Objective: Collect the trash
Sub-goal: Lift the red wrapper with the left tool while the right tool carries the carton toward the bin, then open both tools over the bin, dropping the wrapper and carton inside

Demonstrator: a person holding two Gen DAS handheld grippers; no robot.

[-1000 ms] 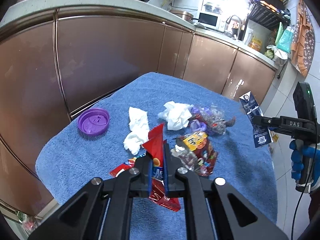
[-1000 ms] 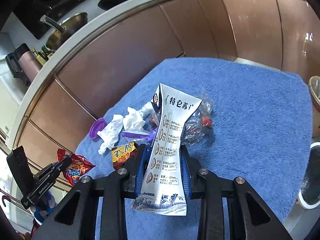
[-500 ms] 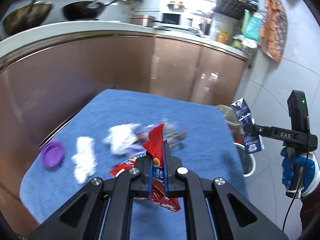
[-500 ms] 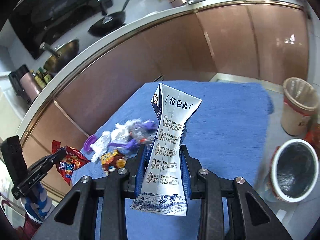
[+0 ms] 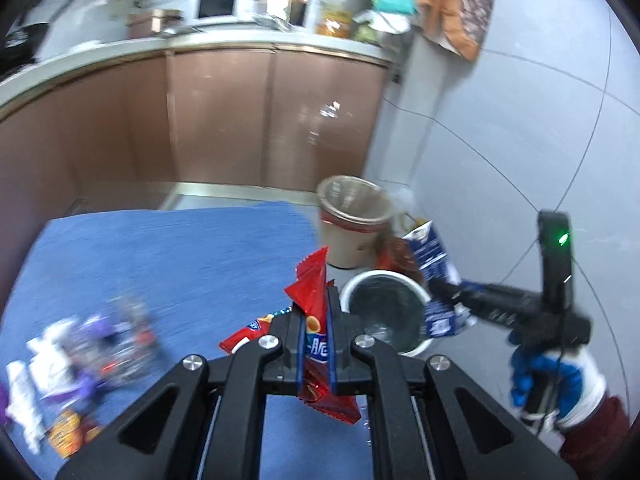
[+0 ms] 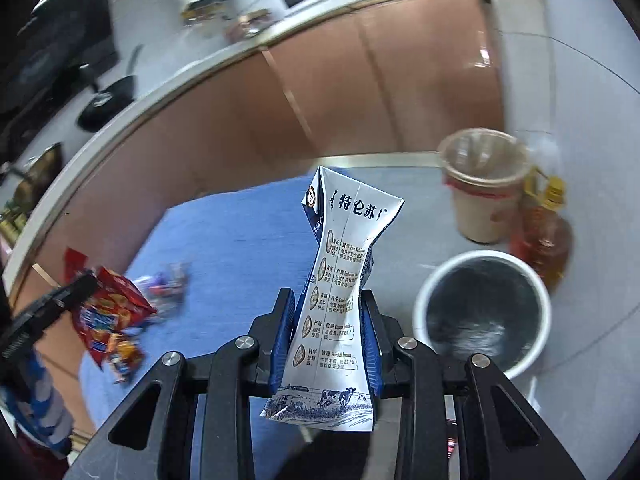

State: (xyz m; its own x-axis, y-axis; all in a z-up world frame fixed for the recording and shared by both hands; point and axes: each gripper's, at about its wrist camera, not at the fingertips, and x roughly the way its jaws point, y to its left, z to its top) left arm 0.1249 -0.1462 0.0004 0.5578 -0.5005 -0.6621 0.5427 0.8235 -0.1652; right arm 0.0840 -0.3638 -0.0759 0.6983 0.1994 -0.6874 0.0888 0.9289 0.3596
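My left gripper [image 5: 313, 312] is shut on a red snack wrapper [image 5: 312, 300], held above the right edge of the blue-towelled table [image 5: 180, 256]. My right gripper [image 6: 327, 320] is shut on a squashed white-and-blue milk carton [image 6: 340, 280]. In the left wrist view the carton [image 5: 434, 276] hangs over the rim of a white bin with a black liner [image 5: 384, 316] on the floor. The bin also shows in the right wrist view [image 6: 482, 312], to the right of the carton. Tissues and wrappers [image 5: 80, 344] lie blurred on the table's left.
A beige bin with a clear liner [image 5: 352, 220] stands beyond the white bin, next to an oil bottle [image 6: 542, 240]. Brown kitchen cabinets [image 5: 220, 120] run behind the table. Grey tiled floor [image 5: 520, 160] spreads to the right.
Both grippers have swung right, away from the trash pile toward the floor bins. The carton now hangs over the white bin's rim. Both grips are unchanged.
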